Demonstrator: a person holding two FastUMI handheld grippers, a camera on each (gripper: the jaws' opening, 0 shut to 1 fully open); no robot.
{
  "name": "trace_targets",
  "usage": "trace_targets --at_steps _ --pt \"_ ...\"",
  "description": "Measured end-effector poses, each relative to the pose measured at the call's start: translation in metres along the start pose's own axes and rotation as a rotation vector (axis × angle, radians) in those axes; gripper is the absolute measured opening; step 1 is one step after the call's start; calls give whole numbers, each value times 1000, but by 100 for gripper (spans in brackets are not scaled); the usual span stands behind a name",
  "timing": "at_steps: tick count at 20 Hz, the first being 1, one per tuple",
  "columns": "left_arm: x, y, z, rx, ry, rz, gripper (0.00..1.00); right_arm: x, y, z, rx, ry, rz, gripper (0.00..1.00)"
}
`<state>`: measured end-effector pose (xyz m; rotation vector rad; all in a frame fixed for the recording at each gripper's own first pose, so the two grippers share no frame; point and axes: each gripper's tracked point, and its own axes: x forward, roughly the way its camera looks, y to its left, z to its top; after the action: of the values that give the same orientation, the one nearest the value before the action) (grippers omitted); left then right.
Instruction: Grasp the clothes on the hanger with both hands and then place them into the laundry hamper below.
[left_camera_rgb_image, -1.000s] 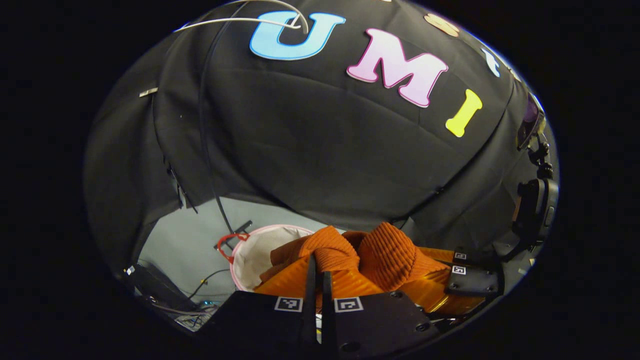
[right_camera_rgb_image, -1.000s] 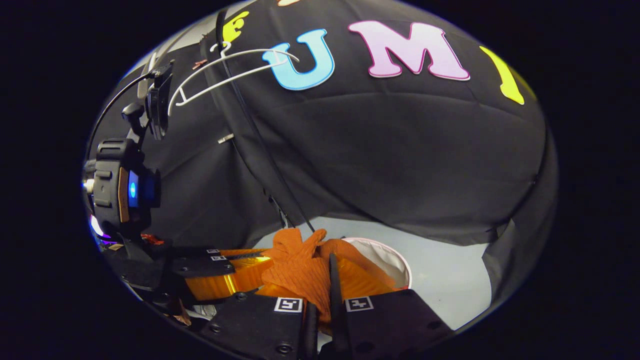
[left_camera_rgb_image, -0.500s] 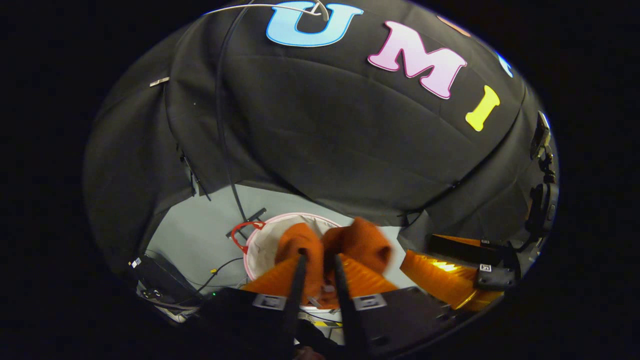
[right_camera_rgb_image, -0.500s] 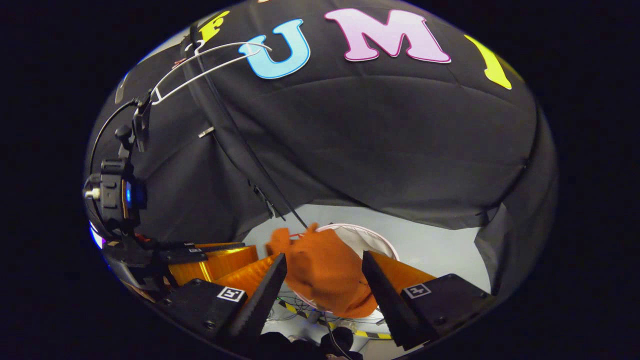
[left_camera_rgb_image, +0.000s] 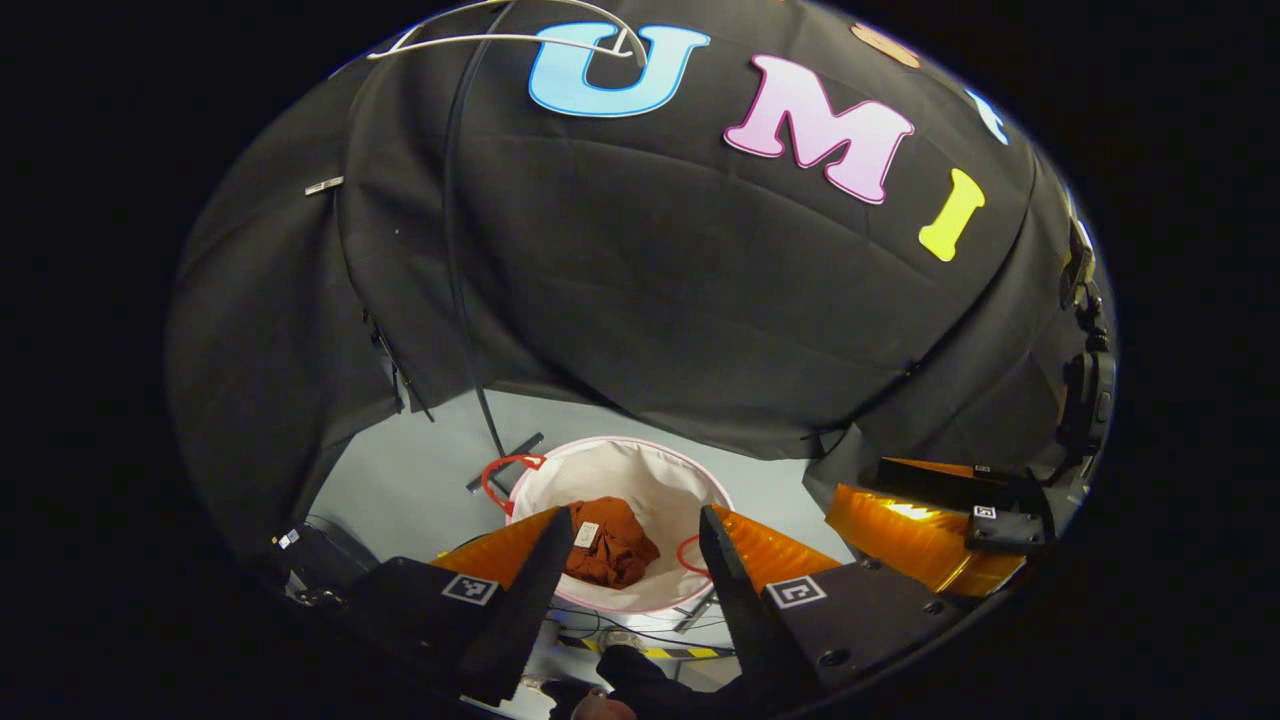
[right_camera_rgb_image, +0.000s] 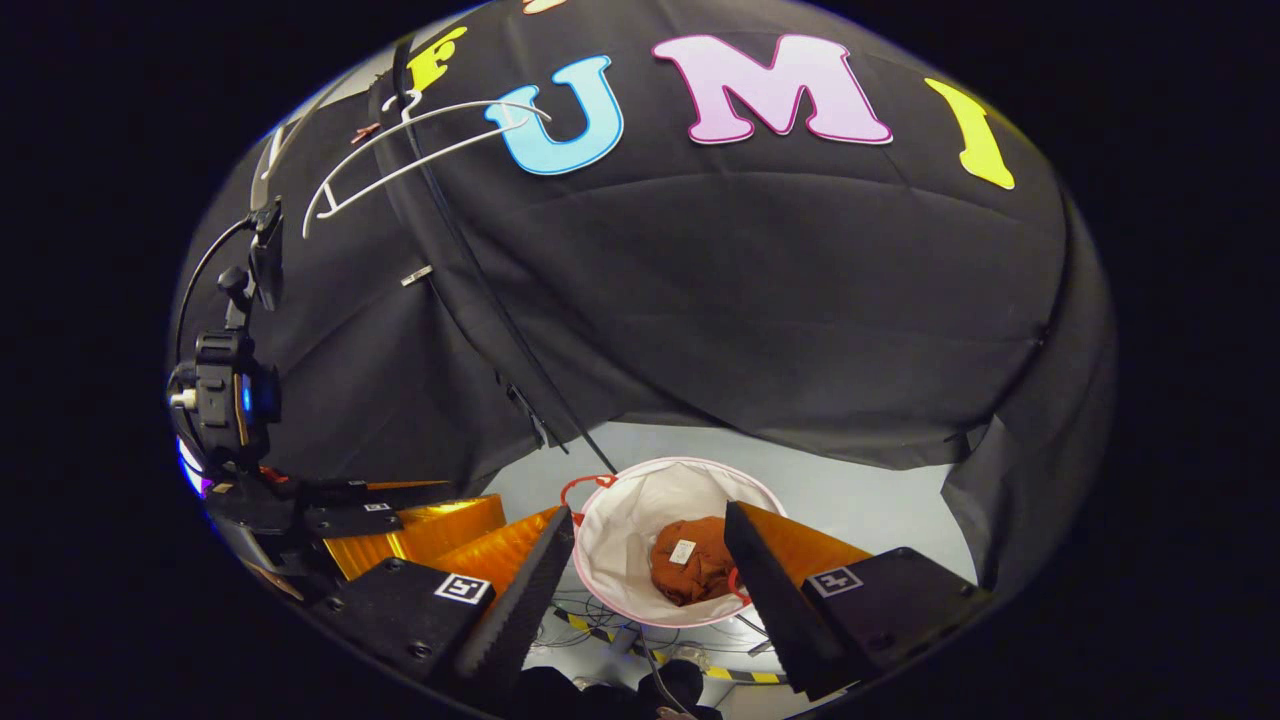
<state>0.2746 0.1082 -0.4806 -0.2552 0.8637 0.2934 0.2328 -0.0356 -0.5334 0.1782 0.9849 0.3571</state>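
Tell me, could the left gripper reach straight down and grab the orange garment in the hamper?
Probably yes. The left gripper is open, right above the hamper, and the orange garment lies uncovered inside it.

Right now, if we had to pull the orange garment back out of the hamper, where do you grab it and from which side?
Come straight down through the open top of the white laundry hamper. The orange garment lies crumpled at the bottom, so pinch a raised fold near its white tag. The walls block any side approach. Both the left gripper and the right gripper hang open above it.
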Motion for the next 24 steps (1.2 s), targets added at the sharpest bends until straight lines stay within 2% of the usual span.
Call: trace_targets --at_steps 4,6,10,21,24 --pt "-32 -3 7 8 -53 -29 82 -26 19 4 -5 -38 3 99" --pt "-55 -2 17 23 -103 -47 82 -42 33 16 -18 -90 11 99" --pt "-112 1 40 75 -222 -90 82 -83 59 30 -58 -189 -20 100" --pt "-322 23 66 202 -585 -269 82 -261 168 54 -102 -603 -149 98" --pt "-395 27 59 240 -684 -306 82 -314 193 59 -107 -710 -169 98"
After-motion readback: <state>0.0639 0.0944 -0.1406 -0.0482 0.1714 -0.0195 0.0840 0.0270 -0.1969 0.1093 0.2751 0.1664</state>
